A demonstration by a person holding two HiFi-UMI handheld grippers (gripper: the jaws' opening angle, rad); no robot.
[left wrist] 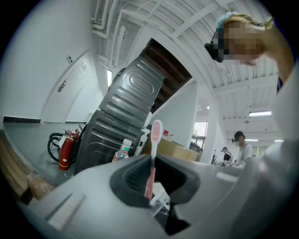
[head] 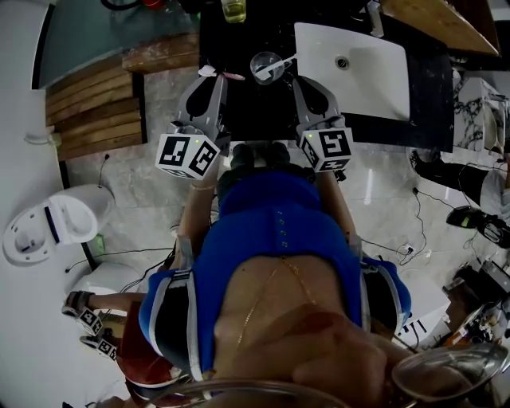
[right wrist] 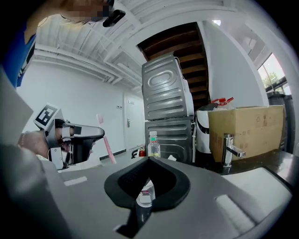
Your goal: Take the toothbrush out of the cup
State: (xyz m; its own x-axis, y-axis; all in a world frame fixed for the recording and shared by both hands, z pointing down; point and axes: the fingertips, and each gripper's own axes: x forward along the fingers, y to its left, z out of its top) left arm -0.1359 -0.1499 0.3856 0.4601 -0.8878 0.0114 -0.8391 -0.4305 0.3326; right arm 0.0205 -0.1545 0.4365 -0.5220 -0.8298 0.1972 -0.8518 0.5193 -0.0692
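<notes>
In the head view a clear cup (head: 265,65) stands on the black counter (head: 255,111), with a white stick leaning on its rim. The pink toothbrush (head: 226,76) is outside the cup, just to its left, and my left gripper (head: 210,73) is shut on it. In the left gripper view the toothbrush (left wrist: 153,149) stands upright between the pads, head up, at my left gripper (left wrist: 150,186). My right gripper (head: 298,80) sits just right of the cup, jaws together (right wrist: 145,189) with nothing between them. The right gripper view also shows the left gripper (right wrist: 100,133) holding the toothbrush (right wrist: 106,147).
A white sink (head: 355,68) lies right of the cup, with a faucet (right wrist: 230,149) and a cardboard box (right wrist: 245,133) near it. A glass of yellow liquid (head: 233,9) stands at the counter's back. A bottle (right wrist: 153,144) and stacked machines (right wrist: 168,107) are beyond. A toilet (head: 48,231) is at left.
</notes>
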